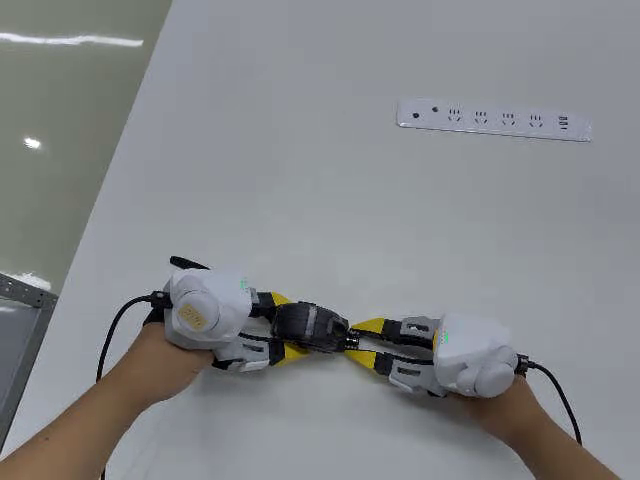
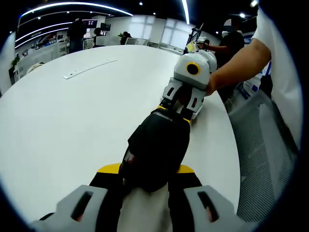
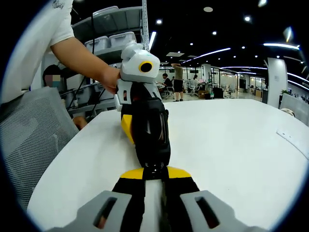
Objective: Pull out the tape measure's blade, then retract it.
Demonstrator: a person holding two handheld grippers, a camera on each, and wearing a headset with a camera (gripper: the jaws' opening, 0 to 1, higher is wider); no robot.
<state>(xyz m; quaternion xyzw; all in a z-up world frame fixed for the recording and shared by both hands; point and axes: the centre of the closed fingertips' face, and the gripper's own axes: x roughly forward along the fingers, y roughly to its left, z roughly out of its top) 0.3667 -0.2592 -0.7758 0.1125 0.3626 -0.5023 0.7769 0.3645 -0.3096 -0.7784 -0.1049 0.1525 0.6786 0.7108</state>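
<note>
1. The tape measure (image 1: 312, 326) lay on the white table (image 1: 300, 150), between both grippers.
2. The left gripper (image 1: 284, 325) was clamped across its black case.
3. The right gripper (image 1: 362, 341) had its jaws pinched on the blade tip (image 3: 153, 168) at the case mouth.

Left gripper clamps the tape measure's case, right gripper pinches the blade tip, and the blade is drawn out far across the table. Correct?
Not drawn far: in the head view the right gripper sits right against the tape measure held by the left gripper, hardly any gap between. The rest holds.
</note>
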